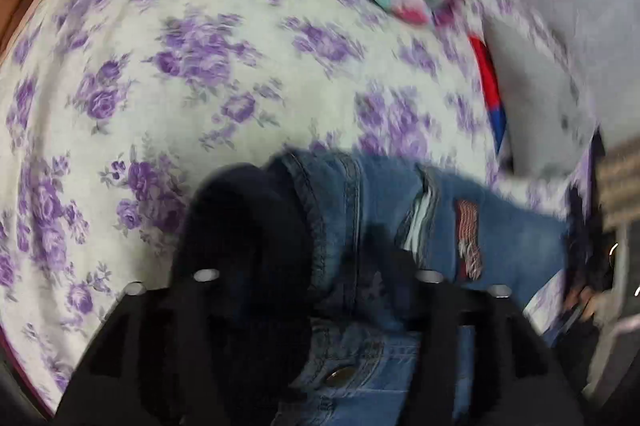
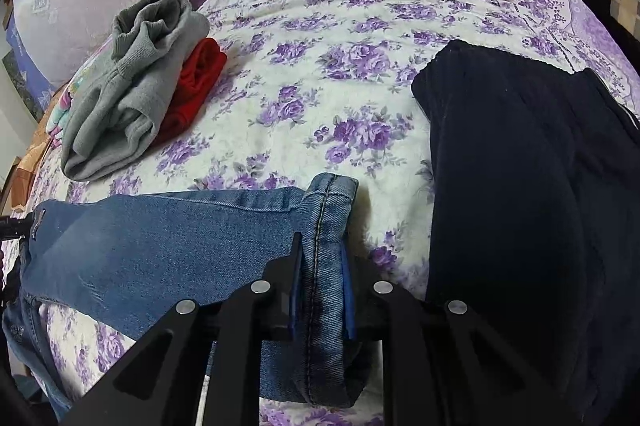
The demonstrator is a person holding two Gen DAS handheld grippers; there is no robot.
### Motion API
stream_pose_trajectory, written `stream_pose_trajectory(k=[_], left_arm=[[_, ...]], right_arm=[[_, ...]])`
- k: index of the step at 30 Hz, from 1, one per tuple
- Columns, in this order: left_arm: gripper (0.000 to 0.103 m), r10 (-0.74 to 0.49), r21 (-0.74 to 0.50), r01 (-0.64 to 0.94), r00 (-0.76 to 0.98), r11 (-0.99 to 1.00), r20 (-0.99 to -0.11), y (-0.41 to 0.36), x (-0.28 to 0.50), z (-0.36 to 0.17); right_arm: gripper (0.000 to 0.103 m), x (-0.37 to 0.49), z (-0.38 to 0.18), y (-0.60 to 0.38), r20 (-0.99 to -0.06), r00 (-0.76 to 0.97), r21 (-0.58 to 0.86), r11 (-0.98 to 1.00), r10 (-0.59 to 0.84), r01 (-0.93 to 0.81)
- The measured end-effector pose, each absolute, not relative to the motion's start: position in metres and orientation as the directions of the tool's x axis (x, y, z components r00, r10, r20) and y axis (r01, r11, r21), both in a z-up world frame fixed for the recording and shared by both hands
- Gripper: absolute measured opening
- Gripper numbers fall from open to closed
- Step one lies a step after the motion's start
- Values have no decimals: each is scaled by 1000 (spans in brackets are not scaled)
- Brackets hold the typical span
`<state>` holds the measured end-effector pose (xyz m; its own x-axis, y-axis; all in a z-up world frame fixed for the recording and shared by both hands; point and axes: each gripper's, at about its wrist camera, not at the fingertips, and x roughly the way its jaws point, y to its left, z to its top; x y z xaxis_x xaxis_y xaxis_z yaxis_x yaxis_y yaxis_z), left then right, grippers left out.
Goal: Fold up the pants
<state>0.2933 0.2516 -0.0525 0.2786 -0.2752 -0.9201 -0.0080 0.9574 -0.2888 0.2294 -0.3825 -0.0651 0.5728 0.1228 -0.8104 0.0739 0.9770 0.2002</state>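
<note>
Right gripper (image 2: pixel 320 290) clamps the jeans (image 2: pixel 168 246) hem at lower centre, anchoring the leg for folding; left gripper (image 1: pixel 320 266) straddles the waistband, jaws half-open, grip indeterminate.

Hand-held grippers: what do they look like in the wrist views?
Both are matte black with angular, triangular cut-out linkages and round silver pins. The right hand-held gripper has blue pads inside its fingers. The left hand-held gripper is blurred; its fingers look dark and bulky. No cables or sleeves show.
</note>
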Motion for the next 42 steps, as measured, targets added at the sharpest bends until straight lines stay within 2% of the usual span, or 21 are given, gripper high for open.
stream_pose_trajectory(k=[4, 5, 7, 11, 13, 17, 19, 21, 23, 25, 26, 27, 28, 30, 32, 34, 38, 42], left_arm=[[58, -261, -287, -52, 285, 957, -922, 253, 300, -58], [53, -253, -283, -51, 312, 958, -916, 252, 300, -55], [23, -265, -309, -74, 352, 948, -898, 250, 304, -53], [19, -231, -312, -114, 450, 943, -863, 252, 303, -39], [19, -250, -391, -152, 552, 908, -796, 268, 296, -18], [19, -248, -426, -117, 665, 897, -705, 262, 288, 15], [19, -219, -391, -123, 659, 912, -720, 258, 294, 15], [20, -164, -337, -183, 607, 923, -778, 261, 313, -13], [24, -160, -315, -253, 490, 915, -857, 266, 328, -58], [29, -175, -340, -265, 497, 902, -850, 267, 326, -60], [34, -200, -361, -256, 493, 897, -847, 268, 324, -52], [50, -231, -388, -248, 488, 888, -841, 270, 320, -44], [64, -246, -402, -244, 489, 883, -837, 272, 314, -35], [71, -236, -397, -232, 511, 888, -827, 279, 292, -5], [75, -276, -421, -191, 512, 887, -814, 285, 263, 18], [81, -265, -396, -178, 499, 901, -825, 288, 241, 29], [82, -273, -386, -194, 436, 902, -857, 298, 174, 17], [82, -312, -422, -226, 398, 878, -862, 303, 137, -15]], right_arm=[[18, 230, -65, -382, -812, 572, 195, 978, 120, 72], [18, 230, -66, -382, -812, 571, 194, 978, 119, 72], [18, 230, -65, -382, -811, 572, 194, 978, 118, 73], [16, 225, -61, -387, -786, 605, 217, 973, 125, 81], [15, 221, -52, -390, -759, 638, 233, 969, 131, 78], [15, 217, -20, -394, -679, 724, 240, 969, 124, 59], [15, 225, -16, -393, -691, 716, 214, 974, 98, 73], [16, 242, -32, -392, -750, 655, 194, 977, 92, 84], [26, 263, -69, -389, -834, 547, 150, 983, 68, 105], [37, 255, -63, -385, -812, 583, 112, 988, 29, 107], [60, 248, -54, -384, -809, 588, 86, 988, -6, 129], [72, 239, -42, -386, -795, 606, 75, 986, -32, 150], [75, 221, -23, -388, -760, 650, 88, 984, -32, 152], [80, 192, -1, -390, -737, 675, 120, 985, 6, 122], [88, 156, 15, -391, -739, 664, 181, 983, 112, 36], [89, 117, 17, -381, -754, 620, 196, 975, 217, -103], [90, 53, -8, -359, -821, 508, 139, 954, 261, -265], [89, 23, -39, -339, -850, 415, 194, 925, 325, -328]])
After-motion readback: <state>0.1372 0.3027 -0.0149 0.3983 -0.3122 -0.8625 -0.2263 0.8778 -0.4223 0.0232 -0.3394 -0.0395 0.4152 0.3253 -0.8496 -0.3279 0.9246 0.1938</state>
